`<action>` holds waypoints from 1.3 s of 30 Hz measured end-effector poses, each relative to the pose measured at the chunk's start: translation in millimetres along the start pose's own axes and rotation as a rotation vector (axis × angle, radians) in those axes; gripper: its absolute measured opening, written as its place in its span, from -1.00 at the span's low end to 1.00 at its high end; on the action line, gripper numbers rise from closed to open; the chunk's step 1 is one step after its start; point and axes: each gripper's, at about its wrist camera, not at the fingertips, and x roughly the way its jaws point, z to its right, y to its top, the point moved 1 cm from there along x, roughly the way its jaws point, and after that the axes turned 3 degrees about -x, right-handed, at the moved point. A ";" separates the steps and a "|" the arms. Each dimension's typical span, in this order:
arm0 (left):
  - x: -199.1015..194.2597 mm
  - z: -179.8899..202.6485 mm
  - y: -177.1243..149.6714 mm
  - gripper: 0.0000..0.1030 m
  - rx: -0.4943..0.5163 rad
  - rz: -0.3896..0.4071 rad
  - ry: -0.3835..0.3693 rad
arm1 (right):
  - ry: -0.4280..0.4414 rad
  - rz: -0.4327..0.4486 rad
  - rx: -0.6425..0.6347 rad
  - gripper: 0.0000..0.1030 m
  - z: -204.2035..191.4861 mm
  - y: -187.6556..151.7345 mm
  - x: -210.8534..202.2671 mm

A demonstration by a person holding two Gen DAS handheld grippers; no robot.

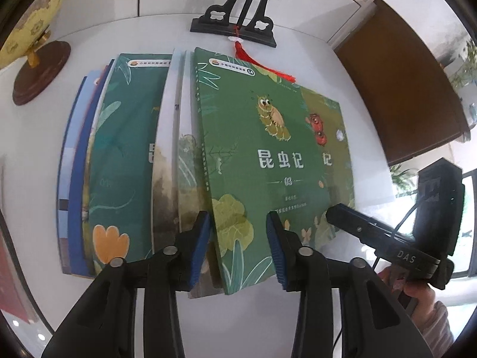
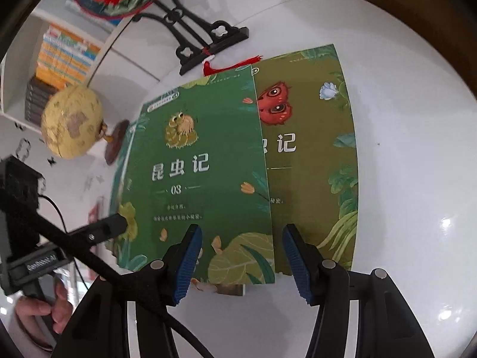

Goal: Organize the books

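Several picture books lie fanned out on a white table [image 1: 238,322]. On top is a green book [image 1: 253,137] [image 2: 196,149] with an insect on its cover, overlapping an olive book [image 1: 331,137] [image 2: 313,137] with a red butterfly. My left gripper [image 1: 241,247] stands open over the green book's near edge, and its blue pads do not press on the book. My right gripper [image 2: 243,261] is open too, hovering over the near edges where the green and olive books meet. A teal book [image 1: 125,155] and blue-edged books [image 1: 74,179] lie further left.
A black carved stand [image 1: 238,26] [image 2: 208,41] with a red tassel [image 1: 262,65] sits behind the books. A yellow globe [image 1: 32,24] [image 2: 71,125] stands at the left. A brown board [image 1: 402,89] borders the right edge. Shelved books [image 2: 62,56] show beyond. A hand [image 2: 44,307] holds the other gripper.
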 end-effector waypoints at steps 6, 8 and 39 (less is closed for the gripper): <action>2.6 -0.5 0.5 -0.04 -0.004 0.015 -0.070 | 0.174 0.034 0.108 0.75 7.4 3.7 2.9; 3.7 0.7 0.8 0.17 0.002 0.023 -0.091 | 0.160 0.026 0.066 0.89 -1.7 5.3 5.4; 6.9 21.6 2.9 -0.80 0.073 0.083 -0.031 | -0.011 0.019 0.061 -0.38 -4.2 3.9 -13.3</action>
